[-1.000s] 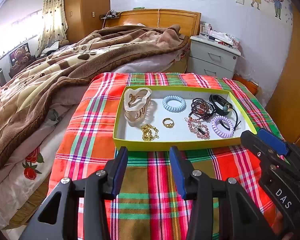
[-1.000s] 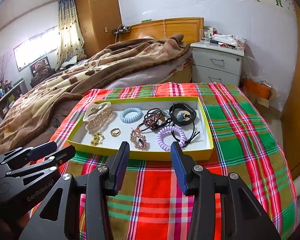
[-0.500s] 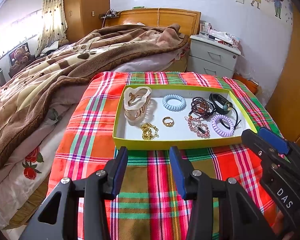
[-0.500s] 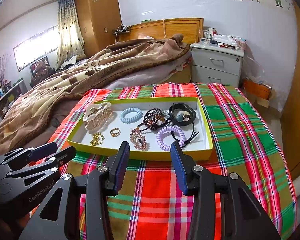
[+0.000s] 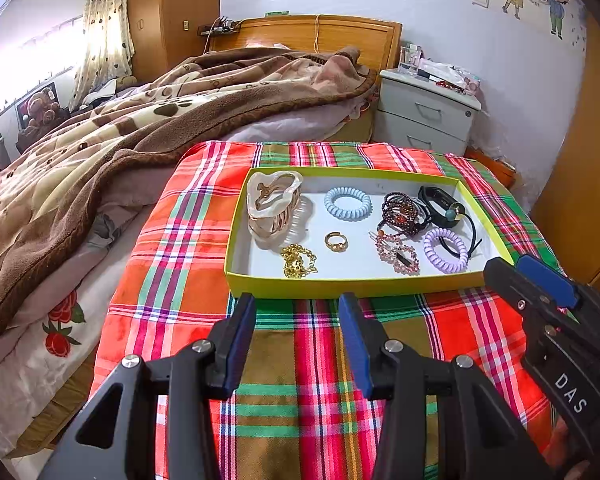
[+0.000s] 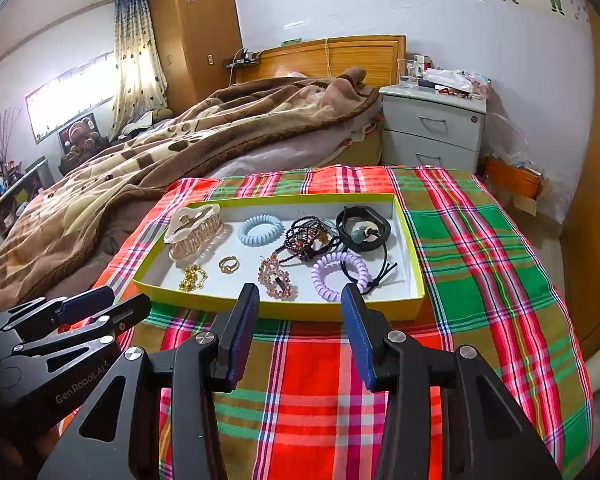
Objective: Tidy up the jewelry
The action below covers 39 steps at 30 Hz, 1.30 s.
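Black left gripper (image 5: 296,332) and right gripper (image 6: 296,320) (blue pads, silver screws)

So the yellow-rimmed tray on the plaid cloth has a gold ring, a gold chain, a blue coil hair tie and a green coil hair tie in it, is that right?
Not quite. The second coil hair tie is lilac purple, not green, as the right wrist view shows. The rest holds: the yellow-rimmed tray sits on the plaid cloth and has the gold ring, gold chain and blue coil hair tie in it.
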Each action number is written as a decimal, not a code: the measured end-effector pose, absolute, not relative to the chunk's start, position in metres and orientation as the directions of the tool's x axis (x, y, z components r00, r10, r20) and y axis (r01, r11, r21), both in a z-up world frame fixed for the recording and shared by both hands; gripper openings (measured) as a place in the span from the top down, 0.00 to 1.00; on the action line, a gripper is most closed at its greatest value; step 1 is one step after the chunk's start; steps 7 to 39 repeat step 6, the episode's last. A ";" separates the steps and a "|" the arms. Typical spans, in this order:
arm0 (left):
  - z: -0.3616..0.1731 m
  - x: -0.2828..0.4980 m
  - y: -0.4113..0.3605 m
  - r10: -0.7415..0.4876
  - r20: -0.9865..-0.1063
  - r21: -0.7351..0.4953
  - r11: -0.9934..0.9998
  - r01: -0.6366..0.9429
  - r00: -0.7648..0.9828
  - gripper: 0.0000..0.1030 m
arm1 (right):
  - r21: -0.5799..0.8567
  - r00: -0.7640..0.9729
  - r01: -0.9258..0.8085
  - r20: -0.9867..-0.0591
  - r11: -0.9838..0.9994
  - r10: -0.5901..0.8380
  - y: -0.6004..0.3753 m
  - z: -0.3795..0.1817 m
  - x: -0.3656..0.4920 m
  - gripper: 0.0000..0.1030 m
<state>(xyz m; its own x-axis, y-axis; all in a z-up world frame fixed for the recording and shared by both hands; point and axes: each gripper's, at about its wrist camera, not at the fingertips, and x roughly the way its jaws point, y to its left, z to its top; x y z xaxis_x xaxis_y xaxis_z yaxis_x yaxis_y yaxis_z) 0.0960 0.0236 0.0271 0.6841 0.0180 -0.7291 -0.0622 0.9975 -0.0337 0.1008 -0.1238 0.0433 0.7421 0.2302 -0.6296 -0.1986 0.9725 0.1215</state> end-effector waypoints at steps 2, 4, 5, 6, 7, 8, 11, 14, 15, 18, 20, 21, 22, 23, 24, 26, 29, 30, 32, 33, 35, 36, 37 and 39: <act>0.027 0.096 0.025 0.017 -0.734 -0.038 0.997 -0.066 0.679 0.57 | 0.123 0.742 -0.198 -0.629 0.973 0.230 -0.124 0.043 0.101 0.58; 0.026 0.096 0.025 0.015 -0.733 -0.042 0.997 -0.067 0.680 0.57 | 0.123 0.743 -0.197 -0.629 0.973 0.230 -0.125 0.043 0.101 0.58; 0.026 0.096 0.025 0.017 -0.733 -0.040 0.997 -0.068 0.680 0.57 | 0.123 0.743 -0.196 -0.629 0.973 0.229 -0.125 0.043 0.102 0.58; 0.026 0.096 0.025 0.018 -0.733 -0.039 0.997 -0.069 0.680 0.57 | 0.123 0.742 -0.195 -0.630 0.973 0.229 -0.126 0.043 0.102 0.58; 0.026 0.096 0.025 0.018 -0.733 -0.039 0.997 -0.069 0.680 0.57 | 0.123 0.742 -0.195 -0.630 0.973 0.229 -0.126 0.043 0.102 0.58; 0.026 0.096 0.025 0.018 -0.733 -0.039 0.997 -0.069 0.680 0.57 | 0.123 0.742 -0.195 -0.630 0.973 0.229 -0.126 0.043 0.102 0.58; 0.026 0.096 0.025 0.018 -0.733 -0.039 0.997 -0.069 0.680 0.57 | 0.123 0.742 -0.195 -0.630 0.973 0.229 -0.126 0.043 0.102 0.58; 0.026 0.096 0.025 0.018 -0.733 -0.039 0.997 -0.069 0.680 0.57 | 0.123 0.742 -0.195 -0.630 0.973 0.229 -0.126 0.043 0.102 0.58; 0.026 0.096 0.025 0.018 -0.733 -0.039 0.997 -0.069 0.680 0.57 | 0.123 0.742 -0.195 -0.630 0.973 0.229 -0.126 0.043 0.102 0.58; 0.026 0.096 0.025 0.018 -0.733 -0.039 0.997 -0.069 0.680 0.57 | 0.123 0.742 -0.195 -0.630 0.973 0.229 -0.126 0.043 0.102 0.58; 0.026 0.096 0.025 0.018 -0.733 -0.039 0.997 -0.069 0.680 0.57 | 0.123 0.742 -0.195 -0.630 0.973 0.229 -0.126 0.043 0.102 0.58; 0.026 0.096 0.025 0.018 -0.733 -0.039 0.997 -0.069 0.680 0.57 | 0.123 0.742 -0.195 -0.630 0.973 0.229 -0.126 0.043 0.102 0.58; 0.026 0.096 0.025 0.018 -0.733 -0.039 0.997 -0.069 0.680 0.57 | 0.123 0.742 -0.195 -0.630 0.973 0.229 -0.126 0.043 0.102 0.58; 0.026 0.096 0.025 0.018 -0.733 -0.039 0.997 -0.069 0.680 0.57 | 0.123 0.742 -0.195 -0.630 0.973 0.229 -0.126 0.043 0.102 0.58; 0.026 0.096 0.025 0.018 -0.733 -0.039 0.997 -0.069 0.680 0.57 | 0.123 0.742 -0.195 -0.630 0.973 0.229 -0.126 0.043 0.102 0.58; 0.026 0.096 0.025 0.018 -0.733 -0.039 0.997 -0.069 0.680 0.57 | 0.123 0.742 -0.195 -0.630 0.973 0.229 -0.126 0.043 0.102 0.58; 0.026 0.096 0.025 0.018 -0.733 -0.039 0.997 -0.069 0.680 0.57 | 0.123 0.742 -0.195 -0.630 0.973 0.229 -0.126 0.043 0.102 0.58; 0.026 0.096 0.025 0.018 -0.733 -0.039 0.997 -0.069 0.680 0.57 | 0.123 0.742 -0.195 -0.630 0.973 0.229 -0.126 0.043 0.102 0.58; 0.026 0.096 0.025 0.018 -0.733 -0.039 0.997 -0.069 0.680 0.57 | 0.123 0.742 -0.195 -0.630 0.973 0.229 -0.126 0.043 0.102 0.58; 0.026 0.096 0.025 0.018 -0.733 -0.039 0.997 -0.069 0.680 0.57 | 0.123 0.742 -0.195 -0.630 0.973 0.229 -0.126 0.043 0.102 0.58; 0.026 0.096 0.025 0.018 -0.733 -0.039 0.997 -0.069 0.680 0.57 | 0.123 0.742 -0.195 -0.630 0.973 0.229 -0.126 0.043 0.102 0.58; 0.026 0.096 0.025 0.018 -0.733 -0.039 0.997 -0.069 0.680 0.57 | 0.123 0.742 -0.195 -0.630 0.973 0.229 -0.126 0.043 0.102 0.58; 0.026 0.096 0.025 0.018 -0.733 -0.039 0.997 -0.069 0.680 0.57 | 0.123 0.742 -0.195 -0.630 0.973 0.229 -0.126 0.043 0.102 0.58; 0.026 0.096 0.025 0.018 -0.733 -0.039 0.997 -0.069 0.680 0.57 | 0.123 0.742 -0.195 -0.630 0.973 0.229 -0.126 0.043 0.102 0.58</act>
